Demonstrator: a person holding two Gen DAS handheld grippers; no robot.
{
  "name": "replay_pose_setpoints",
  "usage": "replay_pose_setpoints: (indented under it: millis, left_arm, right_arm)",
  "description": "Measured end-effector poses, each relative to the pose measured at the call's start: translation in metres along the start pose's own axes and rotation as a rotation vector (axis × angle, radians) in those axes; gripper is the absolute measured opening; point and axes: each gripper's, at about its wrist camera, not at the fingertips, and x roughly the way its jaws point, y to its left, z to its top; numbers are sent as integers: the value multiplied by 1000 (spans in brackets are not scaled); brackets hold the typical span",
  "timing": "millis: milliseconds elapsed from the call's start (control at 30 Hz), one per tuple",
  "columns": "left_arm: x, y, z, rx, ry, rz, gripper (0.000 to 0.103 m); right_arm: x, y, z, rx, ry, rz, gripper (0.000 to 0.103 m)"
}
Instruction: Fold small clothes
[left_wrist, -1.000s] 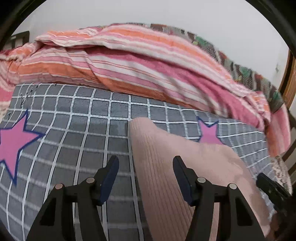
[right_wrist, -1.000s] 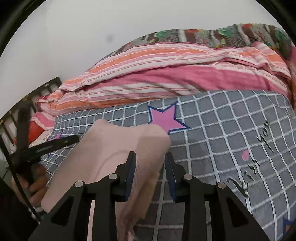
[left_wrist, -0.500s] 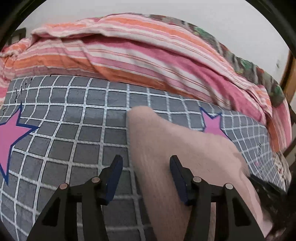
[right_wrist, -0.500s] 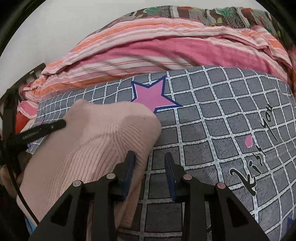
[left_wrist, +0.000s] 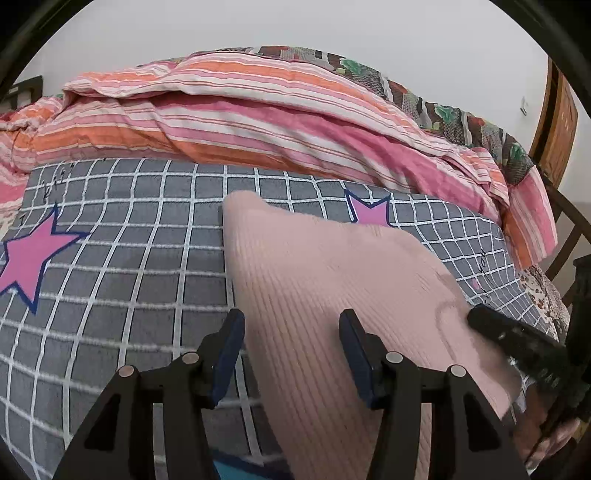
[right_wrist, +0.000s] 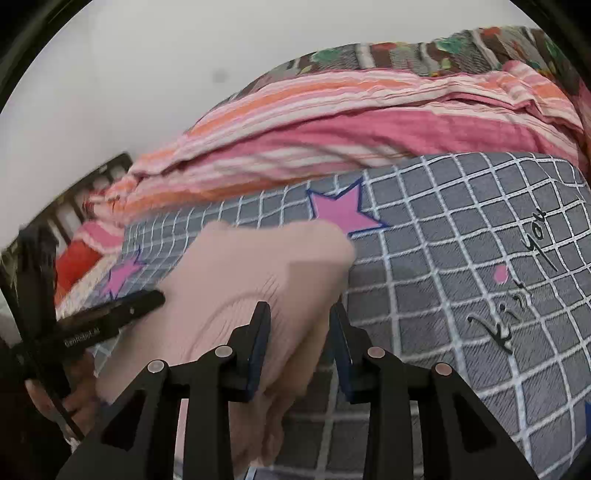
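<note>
A pale pink ribbed knit garment (left_wrist: 332, 280) lies folded on the grey checked bedsheet (left_wrist: 129, 258). My left gripper (left_wrist: 291, 343) is open, its fingers straddling the garment's left edge close above it. In the right wrist view the garment (right_wrist: 258, 273) lies left of centre. My right gripper (right_wrist: 299, 332) is open, with the garment's right edge between its fingers. The right gripper's finger (left_wrist: 513, 336) shows at the garment's far right side in the left wrist view. The left gripper's finger (right_wrist: 110, 314) shows at the left in the right wrist view.
A rolled pink and orange striped quilt (left_wrist: 258, 118) lies along the back of the bed, with a patterned blanket (left_wrist: 443, 110) behind it. Pink stars (left_wrist: 26, 258) mark the sheet (right_wrist: 461, 258). A dark bed frame (right_wrist: 74, 192) stands at the left, a wooden door (left_wrist: 557, 129) at the right.
Both grippers have pulled back a little and risen. The right gripper's fingers have spread wider around the garment's edge. The garment lies in the same place.
</note>
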Motion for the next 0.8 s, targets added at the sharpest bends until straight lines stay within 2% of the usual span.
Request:
replay_pose_setpoints:
  millis: [100, 200, 300, 400, 533, 667, 700, 733, 800]
  left_arm:
    - [-10, -2, -11, -9, -13, 4, 53]
    - [-20, -4, -19, -10, -24, 6, 54]
    - [-27, -6, -27, 5, -27, 3, 55]
    - [-31, -8, -35, 24, -24, 6, 57]
    - [-40, -10, -41, 40, -43, 11, 57]
    - [-50, -6, -41, 31, -73, 4, 56]
    - [-50, -5, -41, 27, -76, 3, 56]
    - [-51, -5, -41, 24, -76, 2, 56]
    - [-50, -3, -40, 25, -68, 4, 56]
  right_arm:
    - [5, 11, -9, -58, 11, -82, 32]
    - [5, 13, -12, -64, 10, -115, 29]
    - [4, 12, -19, -63, 21, -101, 19]
    - [0, 13, -24, -67, 24, -107, 14]
    - [-5, 14, -27, -62, 14, -117, 14]
    - [-20, 10, -24, 31, -10, 14, 23]
    - [-19, 13, -24, 28, -11, 12, 20]
    - [-15, 18, -25, 10, 1, -16, 10]
    - [-8, 24, -29, -41, -3, -51, 8]
